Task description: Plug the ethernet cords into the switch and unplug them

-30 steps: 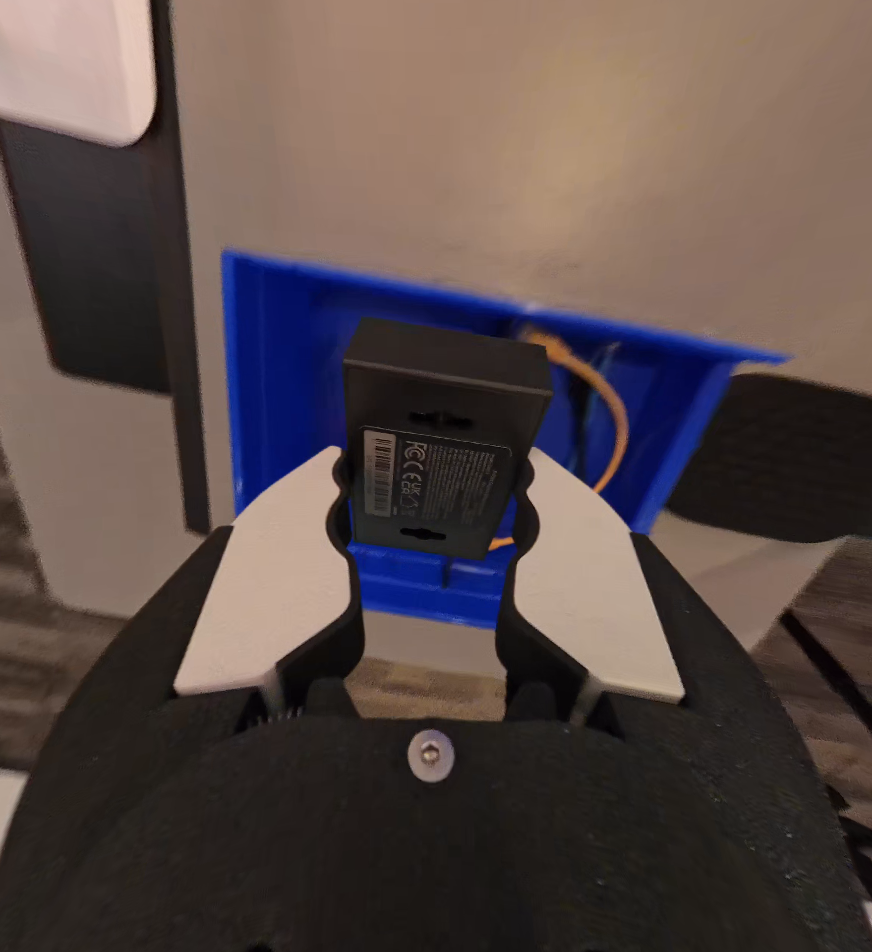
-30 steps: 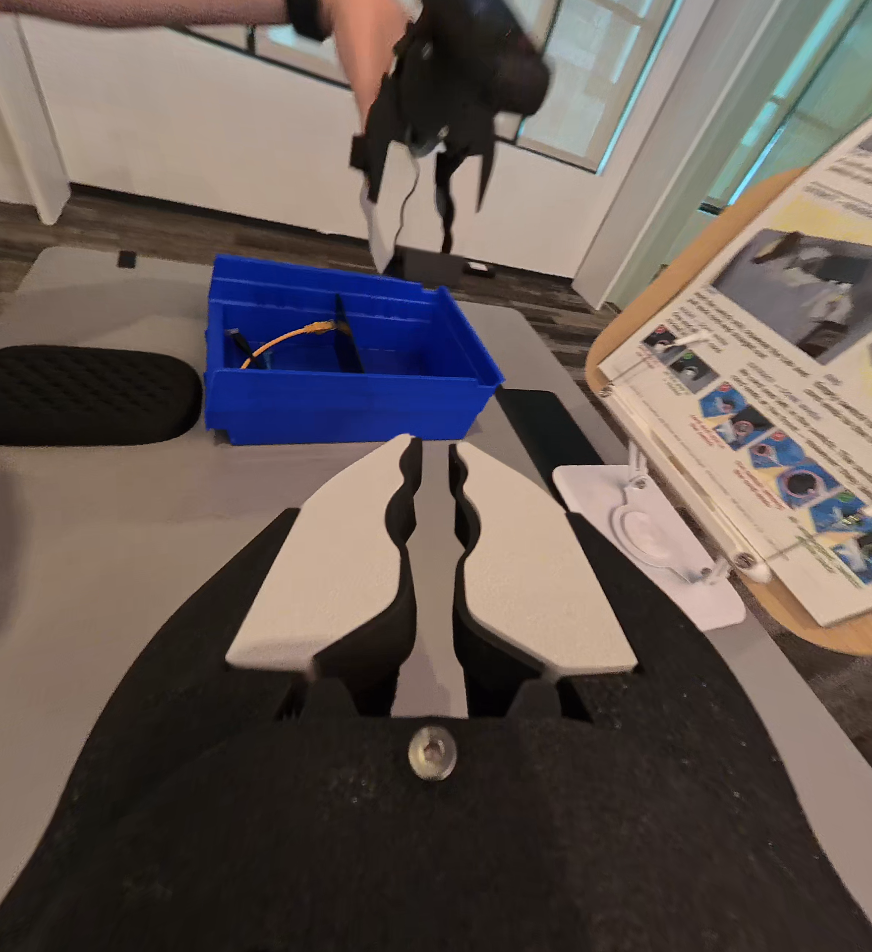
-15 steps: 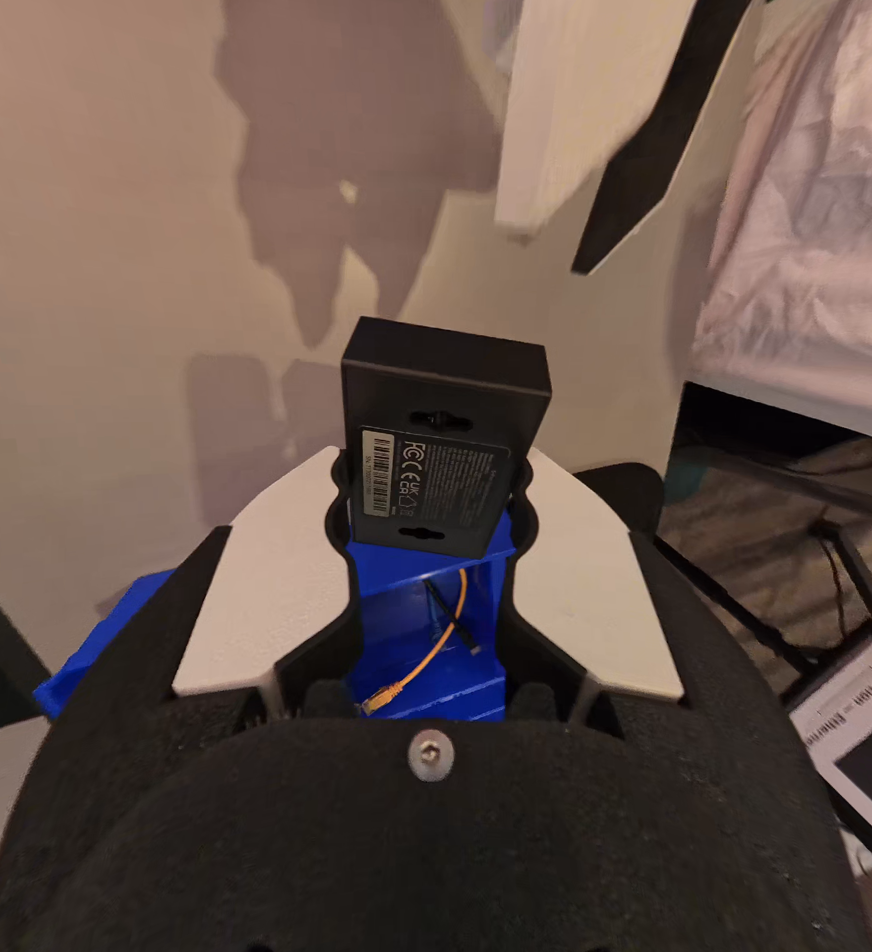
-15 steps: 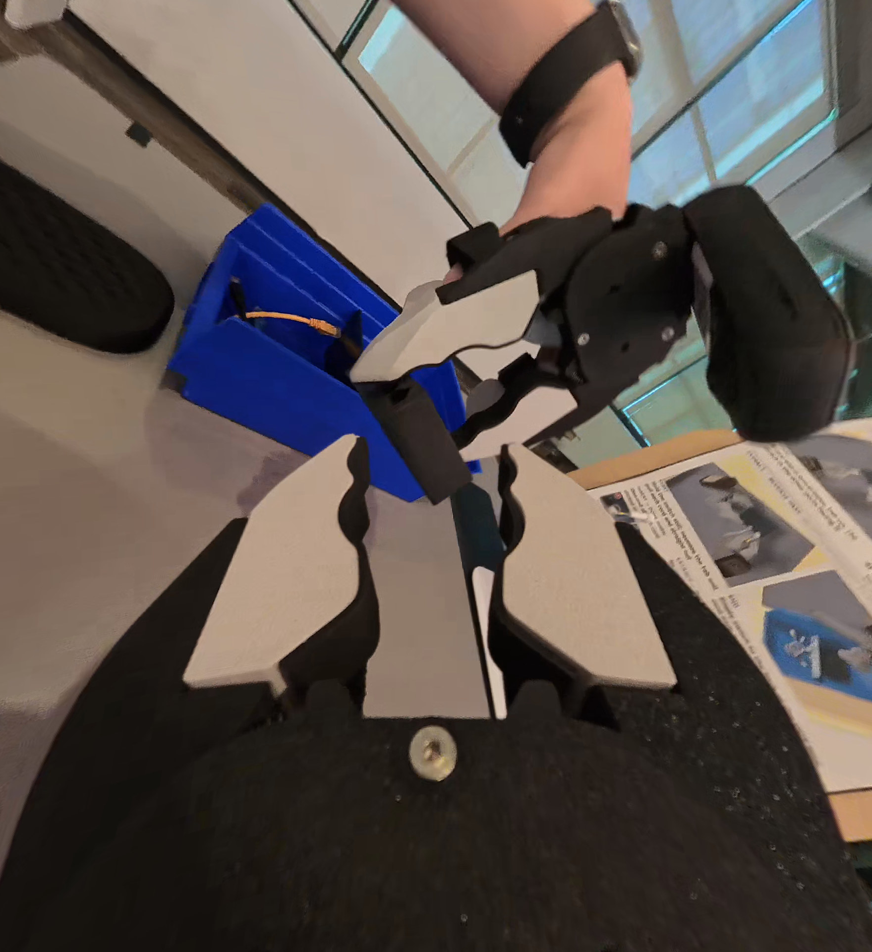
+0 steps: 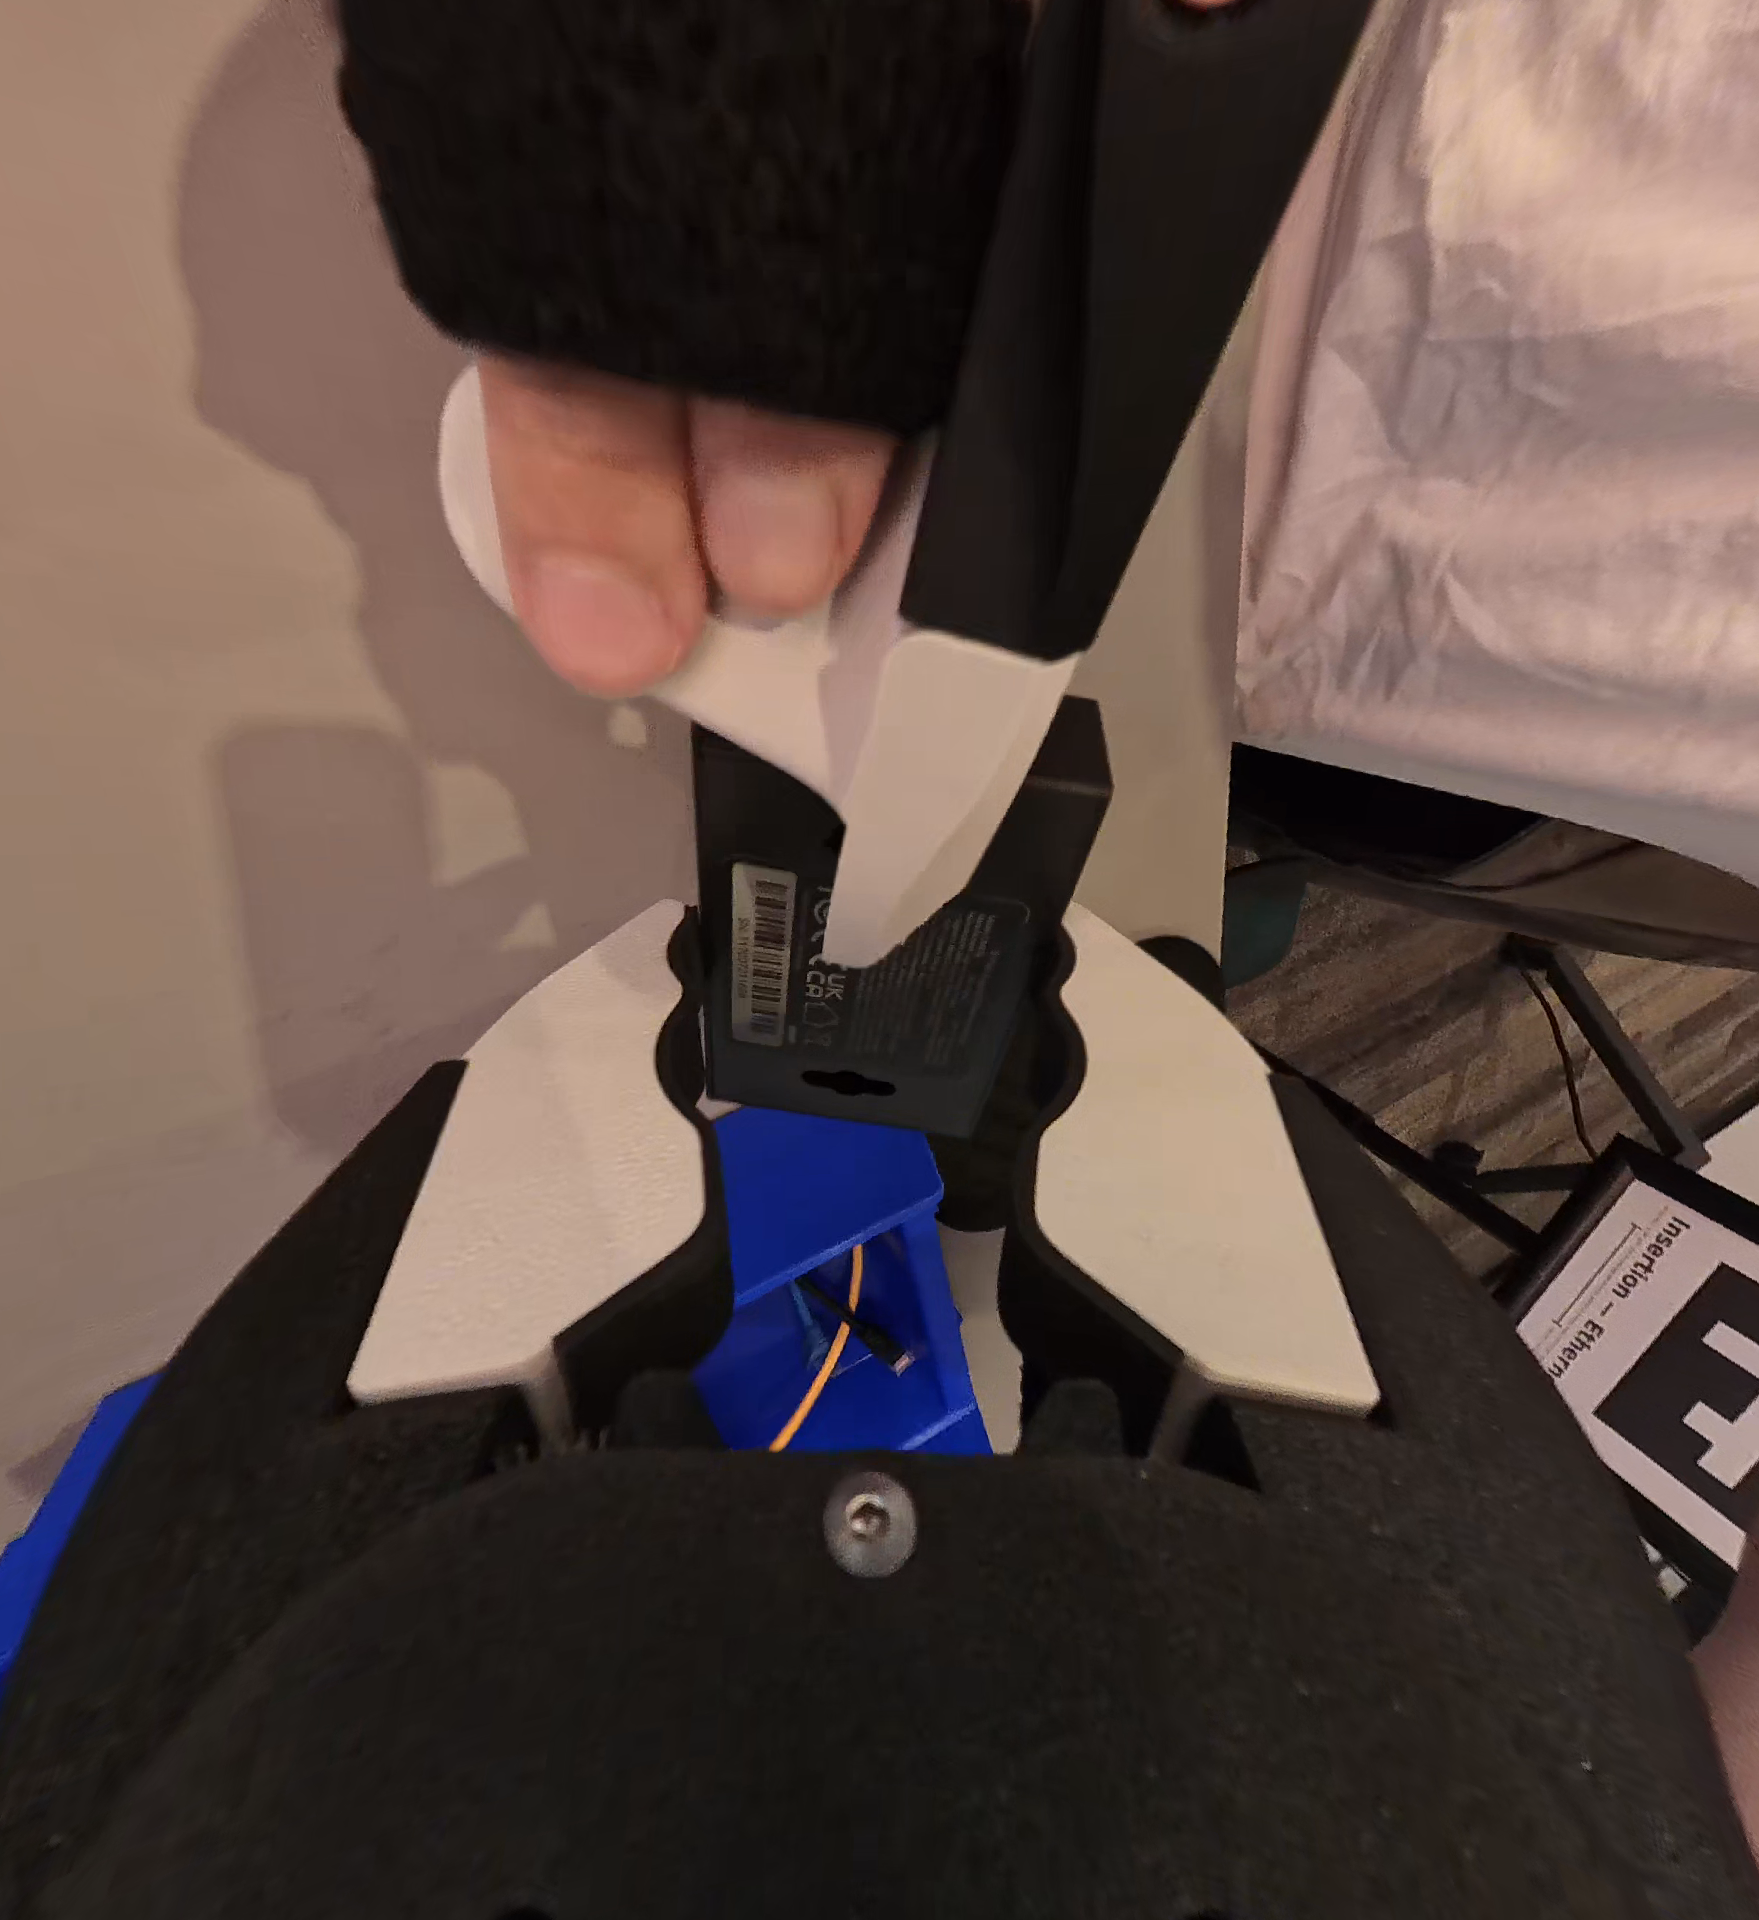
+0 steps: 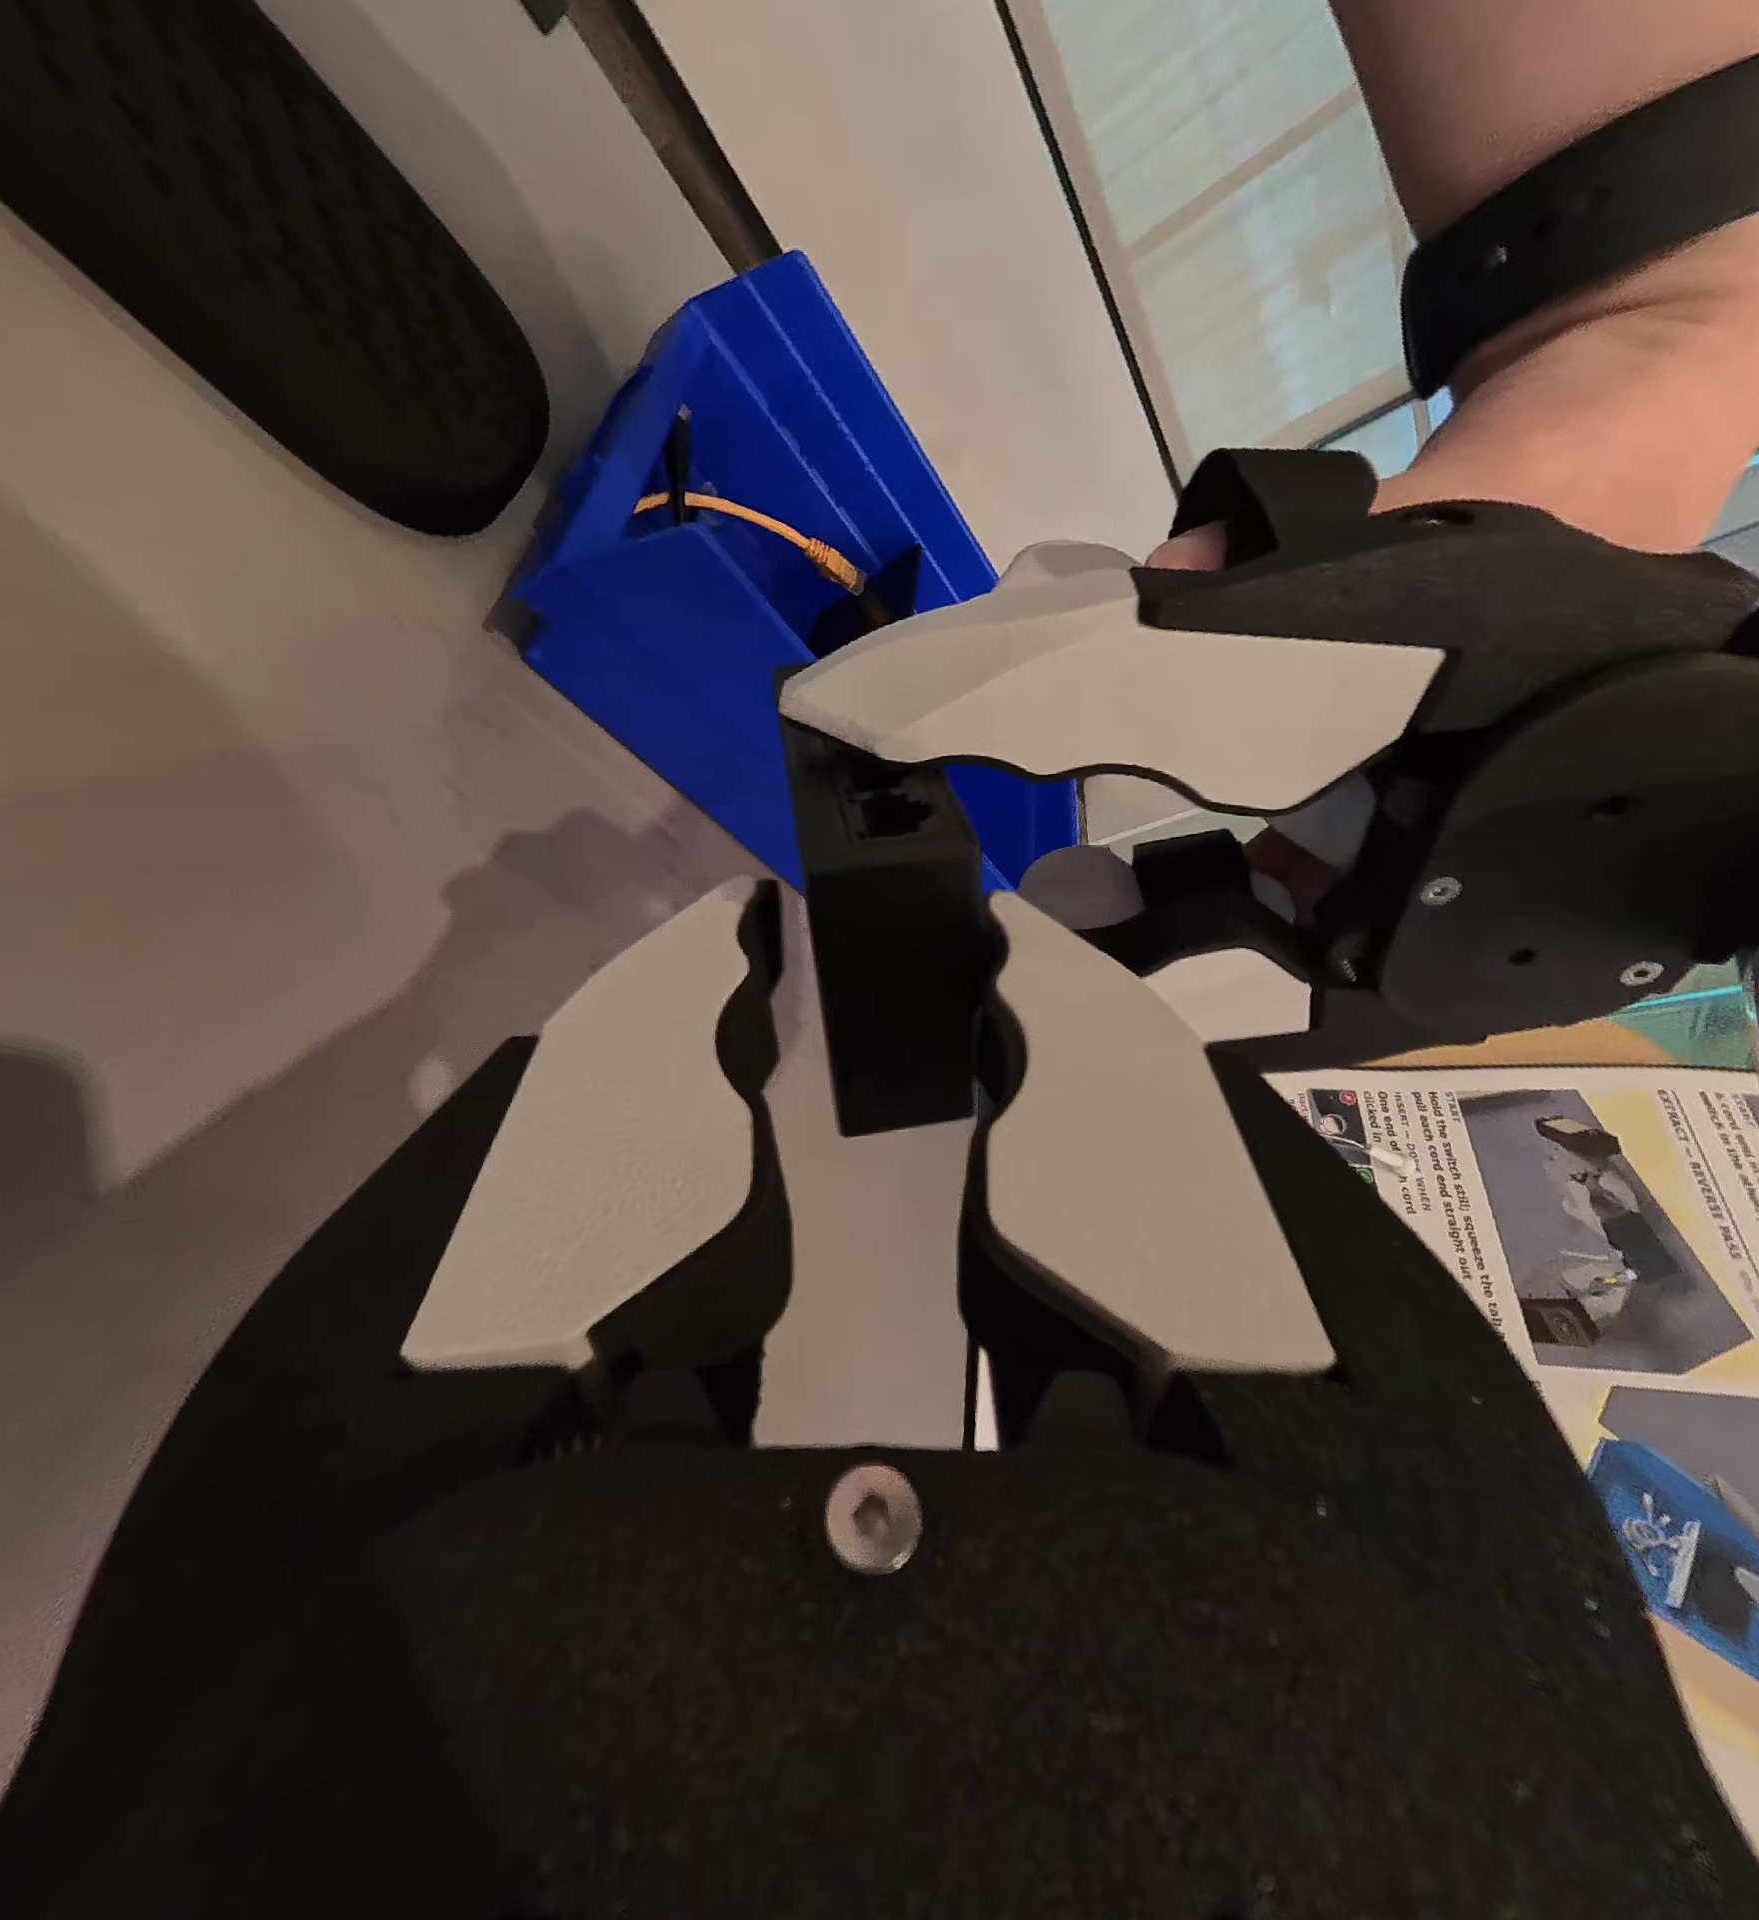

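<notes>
The black switch point(image 5: 885, 997) is clamped between the fingers of my left gripper point(image 5: 870, 935), label side towards the camera, held in the air above the blue bin point(image 5: 823, 1195). My right gripper point(image 5: 844, 831) comes in from above and straddles the switch's far end. In the right wrist view the right gripper point(image 6: 880, 904) is open around the switch point(image 6: 890, 997); the switch lies against one finger, with a gap at the other. An empty port point(image 6: 885, 816) faces this camera. The left gripper point(image 6: 916, 800) grips the switch's other end. An orange cord point(image 6: 750, 514) lies in the bin point(image 6: 667, 644).
The bin also holds a black cord point(image 5: 859, 1335) and a blue plug point(image 5: 813, 1351). A black padded mat point(image 6: 231, 239) lies on the grey table beside the bin. An illustrated instruction sheet point(image 6: 1581, 1247) lies to the right. A printed tag card point(image 5: 1685, 1382) lies near the person's torso point(image 5: 1529, 416). Only a small space, under 4 cm, lies between the two pairs of fingers.
The two grippers have come together. My right gripper has opened wider and moved its fingers around the switch's end. My left gripper has stayed shut on the switch.
</notes>
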`<state>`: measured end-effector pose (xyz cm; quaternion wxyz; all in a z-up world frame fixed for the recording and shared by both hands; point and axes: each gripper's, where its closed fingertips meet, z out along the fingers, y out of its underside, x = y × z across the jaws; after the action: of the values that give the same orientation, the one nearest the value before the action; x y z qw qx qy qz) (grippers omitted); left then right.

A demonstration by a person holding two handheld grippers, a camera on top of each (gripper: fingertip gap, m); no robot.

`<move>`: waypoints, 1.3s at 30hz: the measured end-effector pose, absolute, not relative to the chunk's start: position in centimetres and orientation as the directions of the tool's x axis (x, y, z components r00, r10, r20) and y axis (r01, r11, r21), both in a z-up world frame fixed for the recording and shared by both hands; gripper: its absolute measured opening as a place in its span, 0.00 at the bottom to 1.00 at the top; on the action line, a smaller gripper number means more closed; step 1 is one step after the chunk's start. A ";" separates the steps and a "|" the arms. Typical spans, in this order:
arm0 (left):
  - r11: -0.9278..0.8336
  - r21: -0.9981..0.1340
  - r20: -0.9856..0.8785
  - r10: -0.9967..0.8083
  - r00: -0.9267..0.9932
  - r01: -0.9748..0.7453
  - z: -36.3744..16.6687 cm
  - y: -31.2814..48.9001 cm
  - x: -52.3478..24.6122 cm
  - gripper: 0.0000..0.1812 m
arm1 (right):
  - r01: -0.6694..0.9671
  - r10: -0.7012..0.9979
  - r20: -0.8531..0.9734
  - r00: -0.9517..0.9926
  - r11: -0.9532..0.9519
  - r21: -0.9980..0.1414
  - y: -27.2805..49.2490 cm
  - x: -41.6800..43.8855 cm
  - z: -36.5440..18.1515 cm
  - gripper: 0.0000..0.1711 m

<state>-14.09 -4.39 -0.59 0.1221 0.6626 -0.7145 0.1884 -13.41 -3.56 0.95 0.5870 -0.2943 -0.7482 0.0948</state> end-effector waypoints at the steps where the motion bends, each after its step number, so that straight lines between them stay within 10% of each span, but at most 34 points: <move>1: 0.053 -0.114 0.429 -0.898 -0.098 -0.992 -0.7 -4.6 -14.0 0.34 | 0.333 0.545 0.824 -0.154 0.814 -0.476 -3.6 -13.4 0.7 0.16; 11: -0.102 -0.421 0.390 -0.917 -0.078 -0.901 1.6 -3.3 -13.2 0.42 | 0.370 0.436 0.892 -0.118 0.853 -0.368 -2.5 -12.3 1.6 0.15; 20: -0.282 -0.901 0.260 -0.959 0.109 -0.330 7.7 0.1 -13.3 0.44 | 0.335 0.364 0.924 0.119 0.861 -0.382 -0.7 -10.5 5.8 0.15; 39: -0.372 -0.876 0.250 -0.895 0.370 -0.309 5.1 0.4 -18.4 0.41 | 0.425 0.509 0.860 0.042 0.769 -0.477 1.5 -10.9 1.4 0.15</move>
<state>-18.37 0.40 5.11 -0.3822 0.7340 -0.4100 0.3835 -10.85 1.55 1.41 0.6379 -0.3380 -0.6912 0.0329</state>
